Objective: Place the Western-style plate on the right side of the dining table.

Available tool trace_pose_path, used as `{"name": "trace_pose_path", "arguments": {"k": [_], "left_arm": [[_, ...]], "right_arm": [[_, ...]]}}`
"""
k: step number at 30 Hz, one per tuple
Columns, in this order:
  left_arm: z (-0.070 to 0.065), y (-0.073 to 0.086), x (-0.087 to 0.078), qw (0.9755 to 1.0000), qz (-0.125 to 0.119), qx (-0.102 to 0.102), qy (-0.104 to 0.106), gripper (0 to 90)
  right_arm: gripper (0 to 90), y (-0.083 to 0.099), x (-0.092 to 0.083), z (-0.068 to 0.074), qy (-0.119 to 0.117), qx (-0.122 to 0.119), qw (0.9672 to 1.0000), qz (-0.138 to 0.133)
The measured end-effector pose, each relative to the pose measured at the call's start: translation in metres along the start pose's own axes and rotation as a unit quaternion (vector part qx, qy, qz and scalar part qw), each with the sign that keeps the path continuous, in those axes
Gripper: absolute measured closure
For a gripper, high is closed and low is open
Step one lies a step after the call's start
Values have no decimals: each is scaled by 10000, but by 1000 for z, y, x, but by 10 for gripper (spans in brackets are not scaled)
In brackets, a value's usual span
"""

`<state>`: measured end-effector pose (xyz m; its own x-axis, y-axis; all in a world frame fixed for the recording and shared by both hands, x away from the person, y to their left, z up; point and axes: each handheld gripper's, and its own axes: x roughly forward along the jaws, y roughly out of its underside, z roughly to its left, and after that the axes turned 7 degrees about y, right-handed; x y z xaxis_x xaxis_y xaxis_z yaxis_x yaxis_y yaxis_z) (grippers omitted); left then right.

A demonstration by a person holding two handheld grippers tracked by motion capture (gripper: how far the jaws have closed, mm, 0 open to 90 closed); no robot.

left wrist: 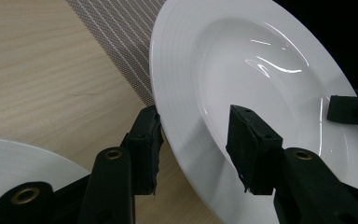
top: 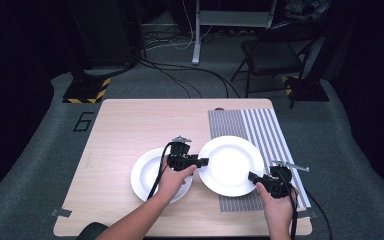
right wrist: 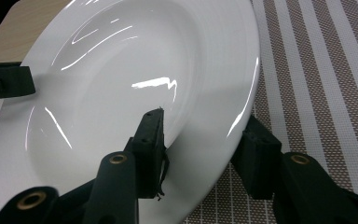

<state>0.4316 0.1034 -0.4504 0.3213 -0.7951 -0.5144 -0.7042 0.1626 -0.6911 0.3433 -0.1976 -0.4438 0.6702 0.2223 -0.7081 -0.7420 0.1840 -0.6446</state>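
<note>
Between my tongs: left gripper (top: 203, 161) and right gripper (top: 253, 176) each straddle opposite rims of the white plate (top: 228, 162), jaws astride, grip unclear.

I see the striped mat (top: 260, 125) on the worktop's (top: 130, 125) right part, one plate (top: 228, 165) partly over the mat's left edge, the second plate (top: 145, 175) just left of the mat.

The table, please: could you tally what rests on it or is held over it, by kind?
White plates: 2, one held at both rims, one lying flat.
Striped placemats: 1.
Black grippers: 2, left gripper, right gripper.
Total: 5.
</note>
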Motion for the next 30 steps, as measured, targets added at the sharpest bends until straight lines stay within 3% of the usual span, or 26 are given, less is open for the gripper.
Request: {"name": "trace_pose_path", "arguments": {"k": [15,30], "left_arm": [[-14,-6,17,9999,55,110,74,555],[-15,-9,30,9999,69,113,101,569]], "right_arm": [[562,2,-12,-18,59,116,9999,-97],[563,2,-14,-30,89,164,9997,-134]]}}
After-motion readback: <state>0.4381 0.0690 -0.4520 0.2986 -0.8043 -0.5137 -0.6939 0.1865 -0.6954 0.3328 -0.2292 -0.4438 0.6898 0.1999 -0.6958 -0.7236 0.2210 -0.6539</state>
